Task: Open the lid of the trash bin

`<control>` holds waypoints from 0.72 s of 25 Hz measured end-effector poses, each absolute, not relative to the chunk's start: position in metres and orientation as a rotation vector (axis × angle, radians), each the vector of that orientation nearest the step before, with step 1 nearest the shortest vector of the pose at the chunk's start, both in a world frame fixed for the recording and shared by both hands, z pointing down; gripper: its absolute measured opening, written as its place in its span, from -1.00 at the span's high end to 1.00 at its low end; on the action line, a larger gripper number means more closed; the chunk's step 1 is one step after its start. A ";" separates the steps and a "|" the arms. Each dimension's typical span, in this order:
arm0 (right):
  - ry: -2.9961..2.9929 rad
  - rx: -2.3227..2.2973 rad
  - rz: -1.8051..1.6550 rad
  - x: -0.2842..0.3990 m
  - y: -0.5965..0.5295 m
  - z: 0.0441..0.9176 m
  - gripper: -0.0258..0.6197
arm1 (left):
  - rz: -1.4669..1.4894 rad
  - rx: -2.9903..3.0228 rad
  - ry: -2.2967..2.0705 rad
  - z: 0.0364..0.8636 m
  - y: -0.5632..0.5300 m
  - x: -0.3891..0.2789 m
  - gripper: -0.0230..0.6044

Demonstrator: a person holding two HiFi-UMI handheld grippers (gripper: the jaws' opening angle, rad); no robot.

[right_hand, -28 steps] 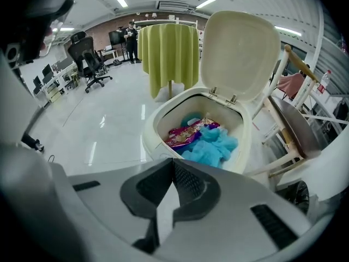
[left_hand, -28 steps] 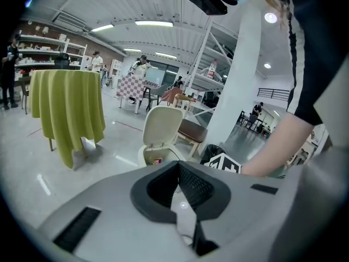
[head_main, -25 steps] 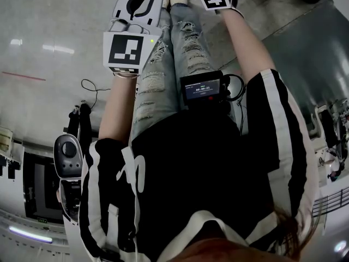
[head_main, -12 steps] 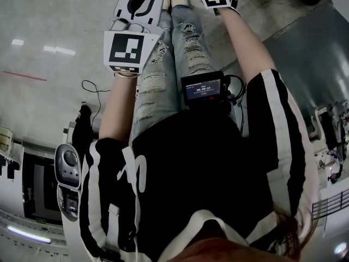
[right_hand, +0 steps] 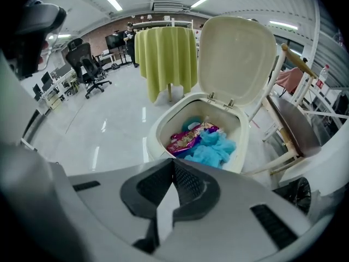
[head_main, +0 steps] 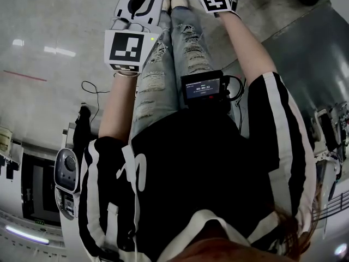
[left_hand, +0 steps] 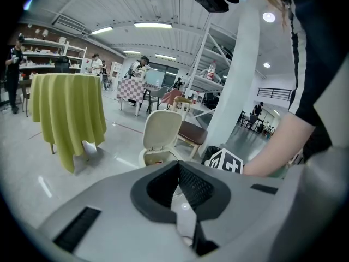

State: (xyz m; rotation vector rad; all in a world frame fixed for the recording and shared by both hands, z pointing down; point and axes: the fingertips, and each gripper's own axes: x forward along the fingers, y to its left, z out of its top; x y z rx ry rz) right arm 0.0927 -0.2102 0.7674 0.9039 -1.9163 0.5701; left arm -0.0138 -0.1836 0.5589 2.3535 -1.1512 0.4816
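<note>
The left hand-held gripper (left_hand: 177,168) and right hand-held gripper (right_hand: 173,168) are clenched, empty, short of the trash bin (right_hand: 157,131), whose lid (right_hand: 237,59) stands upright.

Bright ceiling strip lights (right_hand: 114,3) throw glare streaks on the glossy floor (right_hand: 109,127). Both gripper views bow strongly and darken at their rims. The head view is dimmer, perhaps slightly soft low down.

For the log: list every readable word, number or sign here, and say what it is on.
"00:00:22", as best it reads: small screen at the person's waist; the line above it is too small.
Purple wrapper in the trash bin: print too blurred.
Marker cubes: square patterns only, no words.
</note>
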 end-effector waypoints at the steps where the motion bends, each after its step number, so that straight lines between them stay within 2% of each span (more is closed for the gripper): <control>1: -1.923 0.902 0.568 0.092 -0.210 0.766 0.89 | 0.481 2.355 -1.150 0.558 -0.184 -0.014 0.90; 18: -2.103 0.968 0.550 0.057 -0.214 0.686 0.89 | 0.486 2.375 -1.134 0.549 -0.187 -0.013 0.90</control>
